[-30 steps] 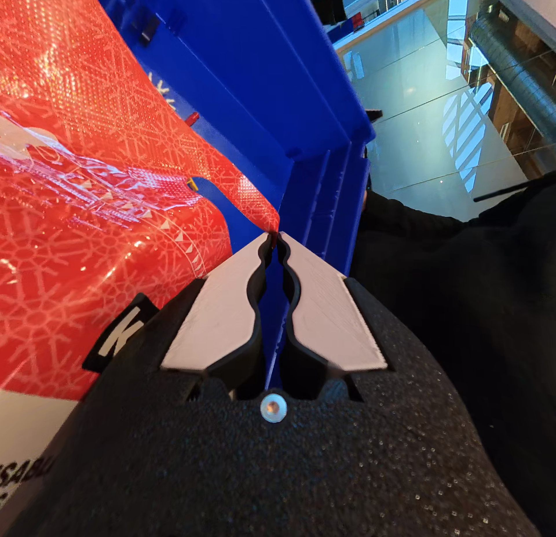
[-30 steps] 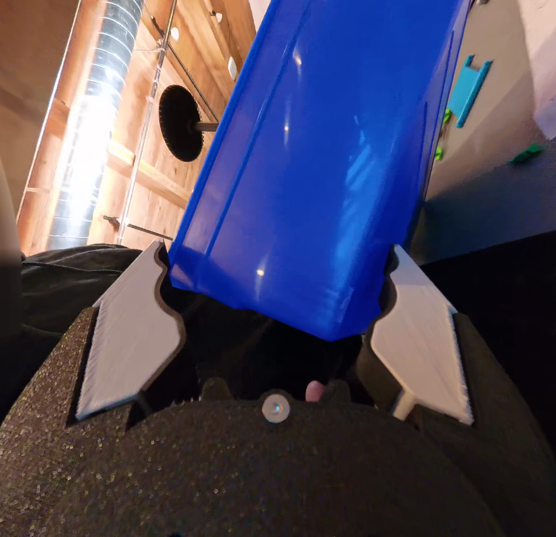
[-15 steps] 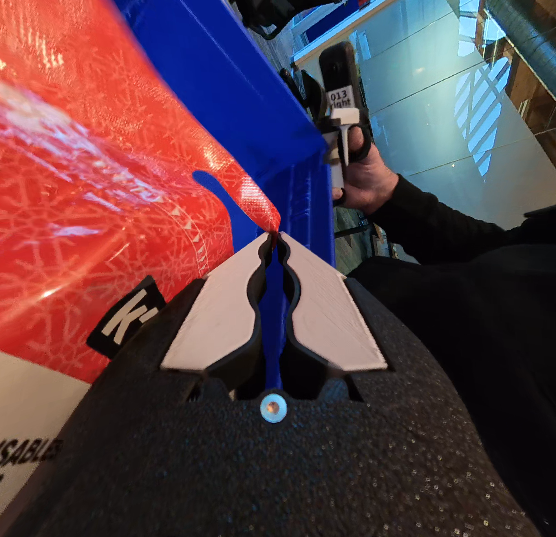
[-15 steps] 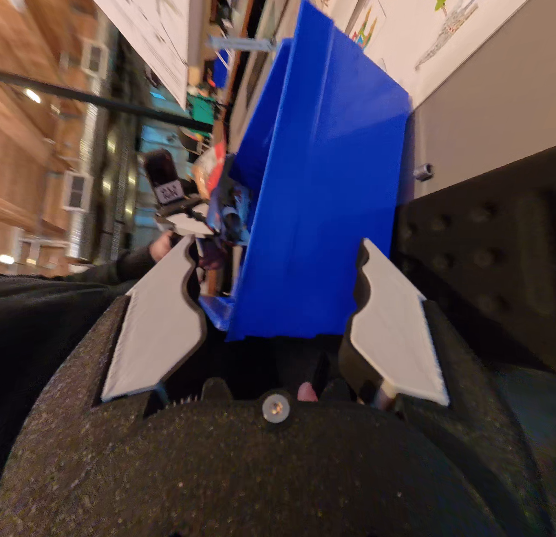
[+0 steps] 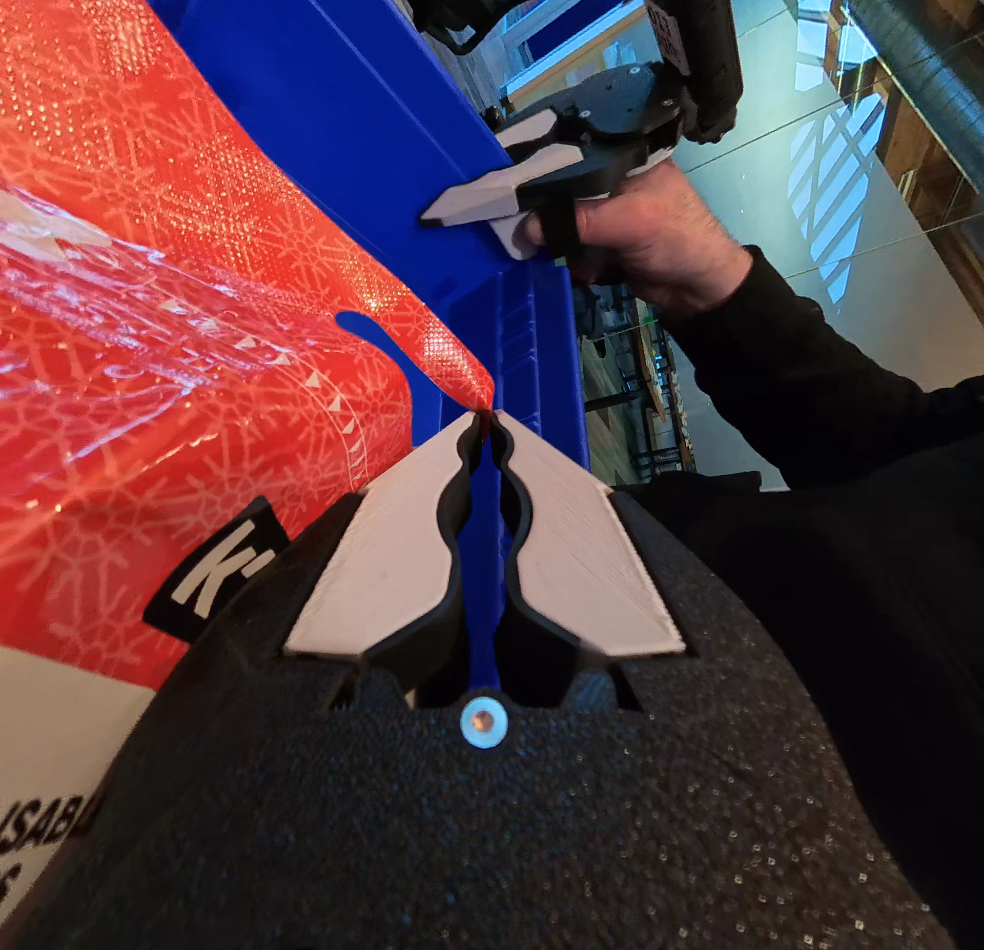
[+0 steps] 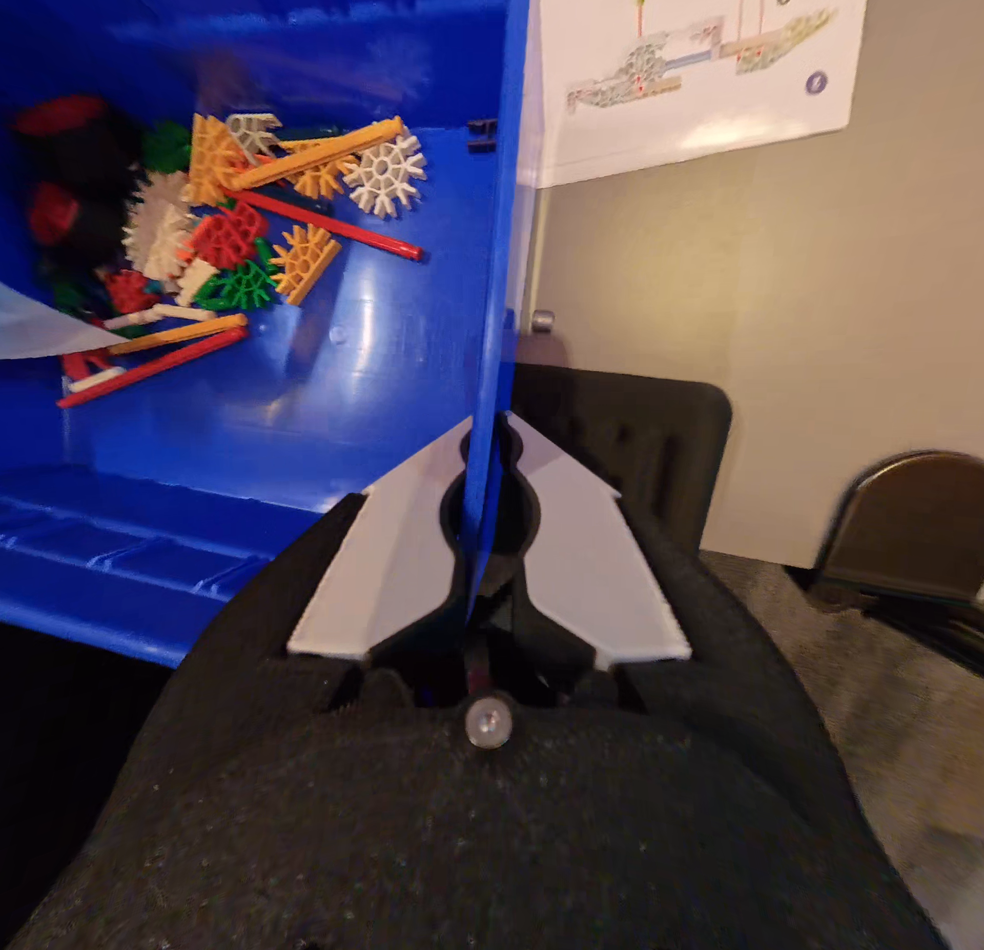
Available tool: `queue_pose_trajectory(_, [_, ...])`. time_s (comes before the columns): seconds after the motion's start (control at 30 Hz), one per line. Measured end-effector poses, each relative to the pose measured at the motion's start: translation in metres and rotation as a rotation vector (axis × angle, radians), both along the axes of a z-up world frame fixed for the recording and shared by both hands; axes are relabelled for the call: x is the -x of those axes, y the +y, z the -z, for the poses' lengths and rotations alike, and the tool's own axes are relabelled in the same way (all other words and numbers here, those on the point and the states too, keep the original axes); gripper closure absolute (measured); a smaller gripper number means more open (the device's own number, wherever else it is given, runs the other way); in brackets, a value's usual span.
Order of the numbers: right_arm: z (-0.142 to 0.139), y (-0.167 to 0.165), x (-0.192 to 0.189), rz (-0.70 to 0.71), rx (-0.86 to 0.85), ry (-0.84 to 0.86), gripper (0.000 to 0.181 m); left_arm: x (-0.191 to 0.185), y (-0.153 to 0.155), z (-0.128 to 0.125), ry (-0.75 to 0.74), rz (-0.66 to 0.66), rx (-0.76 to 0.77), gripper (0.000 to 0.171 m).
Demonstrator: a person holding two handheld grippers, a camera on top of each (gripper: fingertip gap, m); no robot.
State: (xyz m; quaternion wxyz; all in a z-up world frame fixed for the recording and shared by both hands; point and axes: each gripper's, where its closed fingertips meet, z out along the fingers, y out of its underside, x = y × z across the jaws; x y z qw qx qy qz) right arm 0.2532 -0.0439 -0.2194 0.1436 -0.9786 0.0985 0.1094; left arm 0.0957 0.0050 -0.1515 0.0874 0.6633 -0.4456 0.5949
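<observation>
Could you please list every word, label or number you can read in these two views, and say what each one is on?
I do not copy out writing; these things bear it.
Black tag on the red bag: large white lettering, partly hidden by the left gripper.
White band below the red: dark print, cut off at the edge.
Label on the right gripper: blurred.
Poster: drawings; any print is too small.
Bin: none seen.

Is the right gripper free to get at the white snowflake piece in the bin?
Probably not: the right gripper is shut on the blue bin wall. The white snowflake piece lies uncovered inside, beyond its closed fingertips.
</observation>
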Motion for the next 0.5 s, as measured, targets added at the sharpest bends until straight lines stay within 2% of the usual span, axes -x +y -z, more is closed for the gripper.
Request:
queue_pose_trajectory(0.1, [0.001, 0.01, -0.005, -0.024, -0.034, -0.073, 0.181, -0.002, 0.001, -0.006, -0.016, -0.011, 0.009, 0.171])
queue_pose_trajectory(0.2, [-0.006, 0.017, -0.009, 0.003, -0.059, -0.065, 0.181, -0.002, 0.005, -0.011, -0.027, -0.036, 0.017, 0.171])
queue_pose_trajectory(0.5, [-0.065, 0.053, -0.042, -0.037, -0.094, -0.25, 0.181, -0.014, 0.023, -0.038, -0.097, -0.142, 0.087, 0.171])
